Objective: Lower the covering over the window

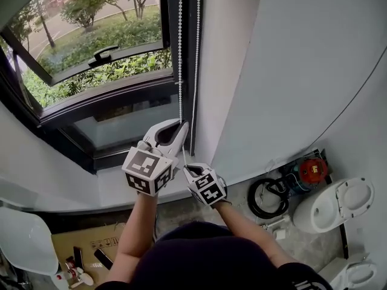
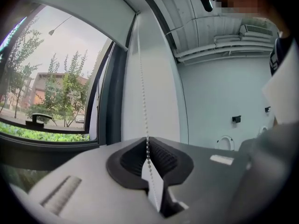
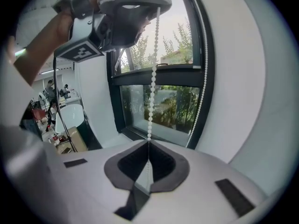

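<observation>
Reaching up toward the window (image 1: 91, 41) with both forearms bare and raised from the elbows, left forearm (image 1: 136, 234) nearly straight up the head view, right forearm (image 1: 248, 222) slanting in from the lower right; holding the left gripper (image 1: 180, 125) as the higher of the two, about level, marker cube turned back toward the head camera; jaws pressed together there on the front strand of the white bead chain (image 1: 180, 53), shown in the left gripper view dropping straight into the closed ribbed pads; holding the right gripper (image 1: 187, 168) just below and slightly right of the left one, cube likewise facing the camera; jaws shut too, pinching the same strand lower down, with the beads drawn in a straight line up to the left gripper in the right gripper view; leaving the back strand (image 1: 196, 53) hanging free just beside, against the dark window frame and next to the white wall; finding the roller blind (image 2: 88, 13) high in the left gripper view, its lower edge near the top of the window and the trees outside showing through the glass below it.
</observation>
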Available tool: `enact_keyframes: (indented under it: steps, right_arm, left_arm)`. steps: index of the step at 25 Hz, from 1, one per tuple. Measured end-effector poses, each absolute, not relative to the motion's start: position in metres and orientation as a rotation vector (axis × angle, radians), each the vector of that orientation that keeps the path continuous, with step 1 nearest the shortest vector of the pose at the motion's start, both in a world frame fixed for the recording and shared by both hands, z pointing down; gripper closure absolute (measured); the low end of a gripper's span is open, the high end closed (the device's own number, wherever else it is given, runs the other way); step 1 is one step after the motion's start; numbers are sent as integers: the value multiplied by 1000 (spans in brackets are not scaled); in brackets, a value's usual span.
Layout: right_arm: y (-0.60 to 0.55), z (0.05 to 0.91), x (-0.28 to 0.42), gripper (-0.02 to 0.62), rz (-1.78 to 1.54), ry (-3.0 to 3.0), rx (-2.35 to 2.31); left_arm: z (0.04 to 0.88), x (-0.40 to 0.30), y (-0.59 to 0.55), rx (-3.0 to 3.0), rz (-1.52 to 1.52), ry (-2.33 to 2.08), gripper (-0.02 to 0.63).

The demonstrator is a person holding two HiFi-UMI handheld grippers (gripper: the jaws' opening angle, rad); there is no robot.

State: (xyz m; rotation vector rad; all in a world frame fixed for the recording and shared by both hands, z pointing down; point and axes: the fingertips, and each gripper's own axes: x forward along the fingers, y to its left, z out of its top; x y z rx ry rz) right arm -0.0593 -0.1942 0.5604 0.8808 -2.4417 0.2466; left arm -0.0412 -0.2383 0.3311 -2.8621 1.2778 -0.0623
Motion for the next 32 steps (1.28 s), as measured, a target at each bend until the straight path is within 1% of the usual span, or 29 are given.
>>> enact_keyframes:
  steps: [6,11,16,18,19,21,22,23,28,32]
  right_arm:
    - [-196,583,-54,581,204,-2388,875]
    - [-193,597,-50,581,249,-2383,876]
    - [-189,610,-49,581,198,-2375,841]
    - [-185,611,-48,580,232,-2385,823]
    - [-182,611,-47,575,258,-2396,818]
    - [-180,607,-41,540,288,-2420,822]
    - [-178,604,-37,514,291,-2428,826]
    - [-177,600,-33,503,290,-2436,832]
    - [-182,553,-16,500,286,-2504,906]
    - [-193,473,-14,500,158,-2628,964]
  left_arm:
    - [349,-40,-233,-2921,-16,1277,581]
    - [364,-39,-232,-2937,-30,1292,581]
    - [377,-41,-231,-2949,-40,1306,581]
    - [377,-44,-231,-2946,-29,1317,581]
    - [377,-45,-231,-2943,-26,1320,581]
    - [377,-47,-232,-2941,-20,1321,581]
    - [377,-47,-232,-2941,-16,1322,581]
    - [377,-48,-231,-2941,-12,1324,581]
    - [377,-52,-232,-2937,3,1333,581]
    - [377,-54,-234,-2938,10,1338,581]
